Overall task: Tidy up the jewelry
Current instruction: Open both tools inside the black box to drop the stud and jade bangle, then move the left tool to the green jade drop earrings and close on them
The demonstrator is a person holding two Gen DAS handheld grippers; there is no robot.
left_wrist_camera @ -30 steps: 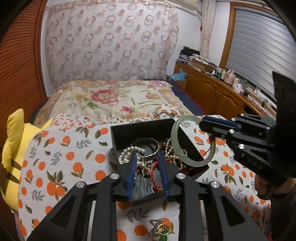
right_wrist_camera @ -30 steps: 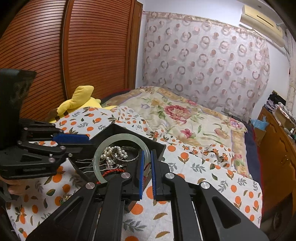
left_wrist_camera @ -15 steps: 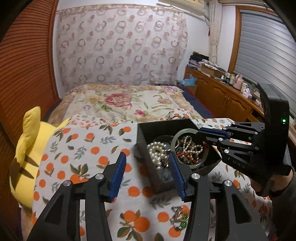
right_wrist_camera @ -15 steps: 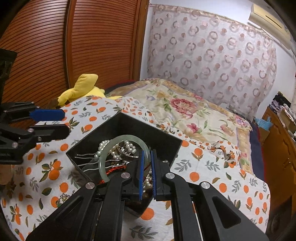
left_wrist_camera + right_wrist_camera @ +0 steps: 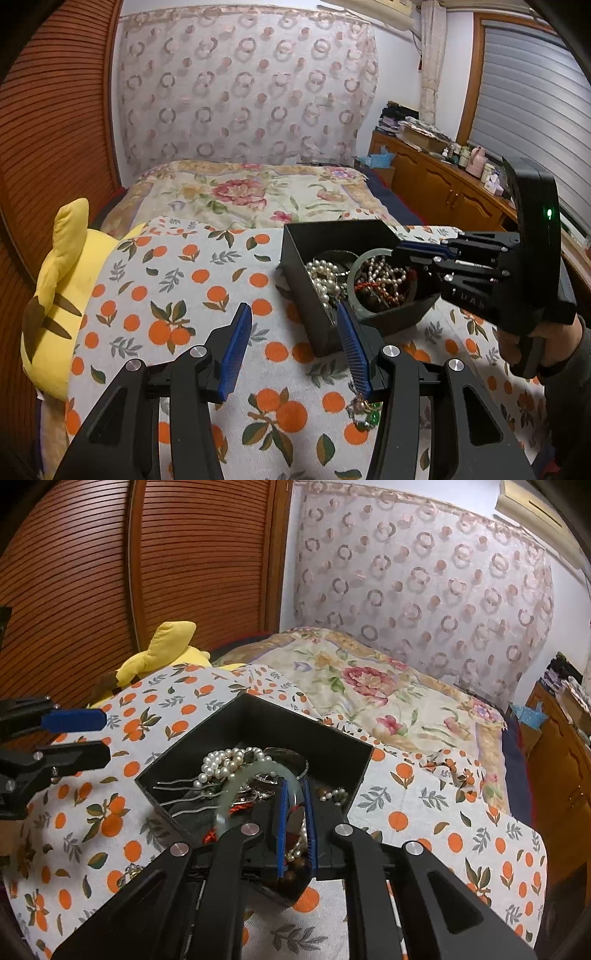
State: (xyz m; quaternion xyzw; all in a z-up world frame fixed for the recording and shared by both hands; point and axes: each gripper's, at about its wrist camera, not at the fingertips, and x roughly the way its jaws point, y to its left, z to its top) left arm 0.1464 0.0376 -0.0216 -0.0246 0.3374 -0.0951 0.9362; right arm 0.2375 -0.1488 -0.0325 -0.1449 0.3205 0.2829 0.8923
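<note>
A bedroom: a bed spread with a white cloth printed with oranges [image 5: 192,280], on which a black open-topped box [image 5: 325,236] has been set.

The box is heaped with pearl strands [image 5: 221,762] and other pieces, and the pale green jade bangle [image 5: 242,779] is seen lowered into it, standing on edge, its ring leaning across the heap. The bangle's rim lies between the jaws of the right gripper [image 5: 294,823], which are only slightly apart and opening; whether the pads still press on it cannot be told. The left gripper [image 5: 295,347] is held half open and empty, just beside the box's near corner. A small gold and green trinket [image 5: 364,410] is left on the cloth under the left gripper, which is judged nearer to it.
</note>
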